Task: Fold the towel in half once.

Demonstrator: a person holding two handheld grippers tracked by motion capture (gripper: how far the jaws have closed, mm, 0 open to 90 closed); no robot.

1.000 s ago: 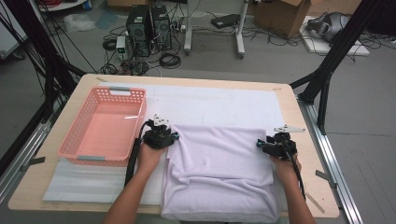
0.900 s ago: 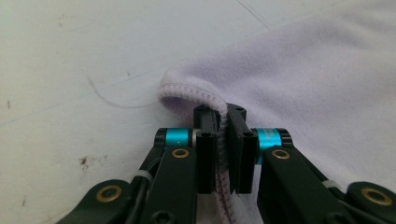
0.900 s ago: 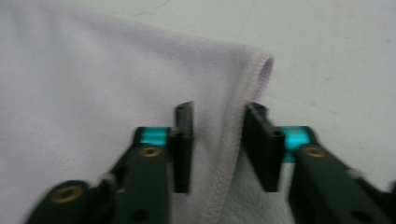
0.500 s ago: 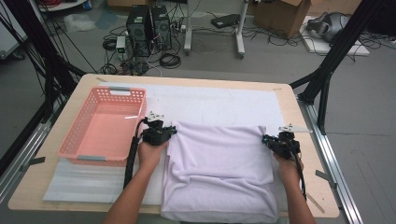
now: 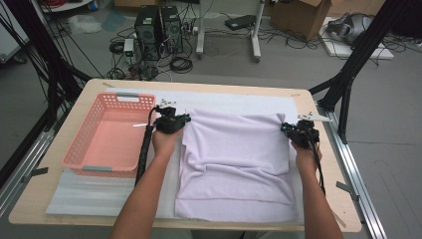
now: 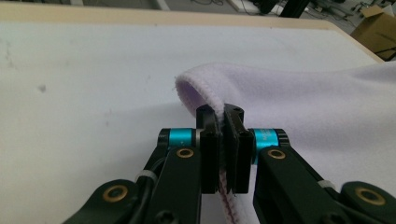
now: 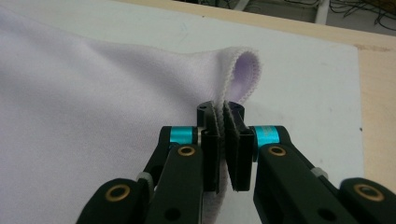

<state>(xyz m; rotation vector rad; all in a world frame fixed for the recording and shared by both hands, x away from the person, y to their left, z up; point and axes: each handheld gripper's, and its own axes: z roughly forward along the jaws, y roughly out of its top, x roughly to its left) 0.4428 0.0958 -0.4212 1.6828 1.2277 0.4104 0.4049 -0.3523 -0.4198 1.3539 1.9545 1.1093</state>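
I have the left gripper (image 6: 223, 154) clamped on the hemmed far-left corner of the lavender towel (image 5: 234, 159), and the right gripper (image 7: 224, 154) clamped on its far-right corner (jaws have just been closing, cloth between the pads in both gripper views). Against the earlier frames, both corners now stand pinched and lifted slightly, the far edge drawn taut between my hands. The towel lies on the white mat (image 5: 99, 191), beside the pink basket (image 5: 79, 149). No legible writing.
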